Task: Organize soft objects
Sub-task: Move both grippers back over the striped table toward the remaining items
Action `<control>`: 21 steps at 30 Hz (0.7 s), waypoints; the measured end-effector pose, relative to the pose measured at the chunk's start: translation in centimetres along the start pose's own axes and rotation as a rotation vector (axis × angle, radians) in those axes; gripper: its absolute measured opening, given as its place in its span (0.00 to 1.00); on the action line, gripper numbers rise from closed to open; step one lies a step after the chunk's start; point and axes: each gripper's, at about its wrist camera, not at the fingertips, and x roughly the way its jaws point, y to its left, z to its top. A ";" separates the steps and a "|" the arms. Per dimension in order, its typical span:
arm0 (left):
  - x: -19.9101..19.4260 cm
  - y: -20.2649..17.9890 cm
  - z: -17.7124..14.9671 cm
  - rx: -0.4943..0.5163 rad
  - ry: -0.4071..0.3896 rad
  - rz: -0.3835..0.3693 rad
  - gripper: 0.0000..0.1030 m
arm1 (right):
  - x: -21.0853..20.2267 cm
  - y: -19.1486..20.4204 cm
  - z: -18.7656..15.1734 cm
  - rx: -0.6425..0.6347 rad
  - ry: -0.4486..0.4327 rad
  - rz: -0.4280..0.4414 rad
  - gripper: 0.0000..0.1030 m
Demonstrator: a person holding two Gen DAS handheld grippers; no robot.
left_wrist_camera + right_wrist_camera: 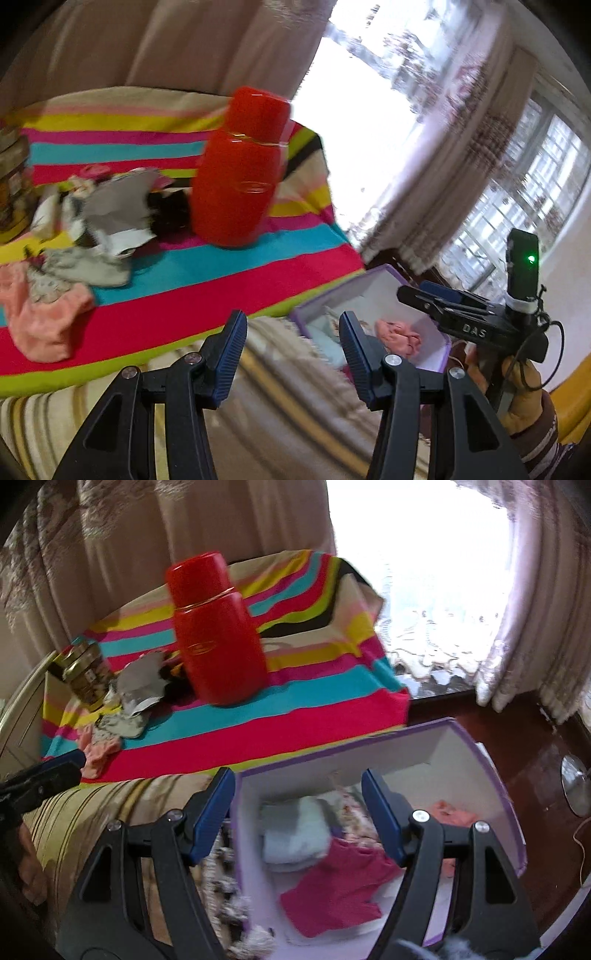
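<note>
Nearest, the right gripper (297, 812) hangs over the purple-rimmed box (491, 764), jaws spread and empty; a pink garment (340, 882) and a pale folded cloth (295, 834) lie inside. The left gripper (291, 354), also spread and holding nothing, points past the near edge of the striped blanket (229, 280). The remaining pile of small clothes (85, 229) lies beyond, up and to the left of both grippers, near the blanket's left edge, running front to back. The left hand looks nearer it. A red flask (240, 170) stands just right of the pile's far end.
</note>
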 end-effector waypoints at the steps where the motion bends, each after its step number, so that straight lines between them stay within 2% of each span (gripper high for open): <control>1: -0.2 0.9 -0.1 -0.018 -0.001 0.009 0.52 | 0.4 0.5 0.2 -0.010 0.004 0.005 0.72; 8: -1.6 6.0 -0.7 -0.134 -0.013 0.067 0.52 | 2.1 5.1 1.8 -0.091 0.008 0.064 0.72; 17: -3.2 12.0 -1.2 -0.292 -0.039 0.123 0.52 | 4.2 11.5 5.6 -0.219 -0.027 0.118 0.72; 21: -3.9 14.1 -1.2 -0.340 -0.054 0.153 0.52 | 5.0 14.5 7.6 -0.289 -0.053 0.119 0.75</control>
